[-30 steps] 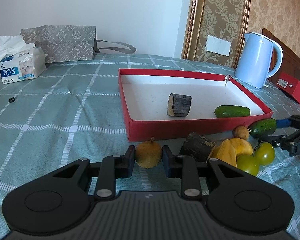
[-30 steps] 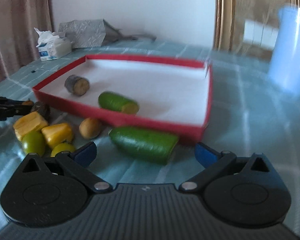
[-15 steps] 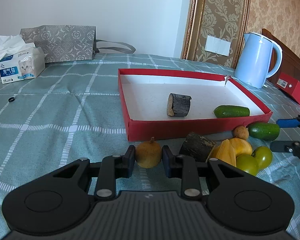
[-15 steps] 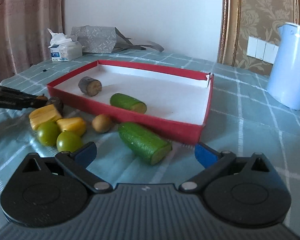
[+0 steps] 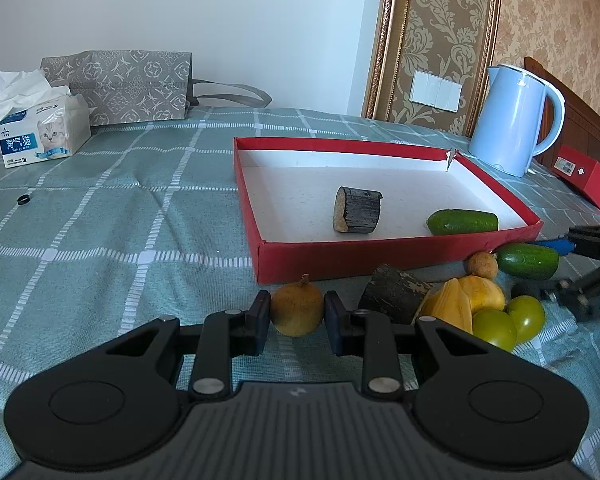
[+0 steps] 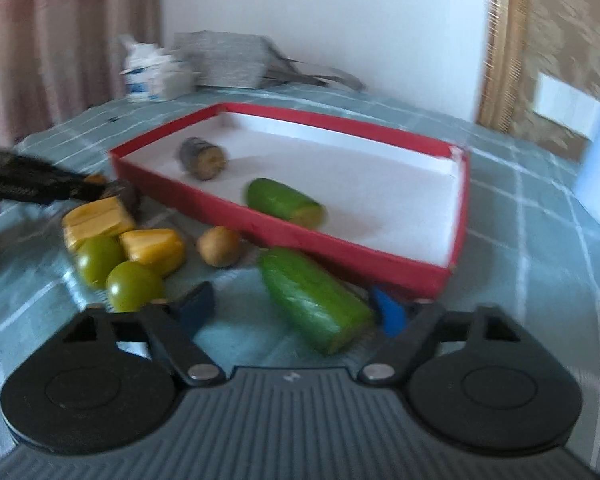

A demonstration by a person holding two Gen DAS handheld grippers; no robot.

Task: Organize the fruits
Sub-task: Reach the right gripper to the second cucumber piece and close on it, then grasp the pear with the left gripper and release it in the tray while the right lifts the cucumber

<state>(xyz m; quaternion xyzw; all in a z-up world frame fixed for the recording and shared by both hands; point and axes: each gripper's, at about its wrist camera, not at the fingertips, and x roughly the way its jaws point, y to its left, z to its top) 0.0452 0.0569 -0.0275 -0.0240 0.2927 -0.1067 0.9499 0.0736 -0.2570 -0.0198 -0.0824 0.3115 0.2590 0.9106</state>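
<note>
My left gripper [image 5: 296, 320] is shut on a small round brown fruit [image 5: 297, 308] resting on the cloth just in front of the red tray [image 5: 380, 258]. Inside the tray lie a dark cane stub [image 5: 358, 216] and a cucumber piece [image 5: 462, 222]. My right gripper [image 6: 293, 310] is closing around a second cucumber piece [image 6: 312, 300] lying outside the tray. Its right pad is at the cut end and its left pad stands apart. Beside it are yellow starfruit pieces [image 6: 152, 250], two green tomatoes [image 6: 134, 286] and another small brown fruit [image 6: 220, 246].
A second dark stub [image 5: 394, 294] lies beside my left gripper. A blue kettle [image 5: 514, 120] and a red box [image 5: 588, 180] stand at the right. A tissue box [image 5: 40, 132], a grey paper bag [image 5: 120, 84] and a small black ring [image 5: 23, 200] sit far left.
The right gripper's jaws have narrowed around the outer cucumber piece, and its view has tilted and blurred. The left gripper keeps still, with the brown fruit in it.
</note>
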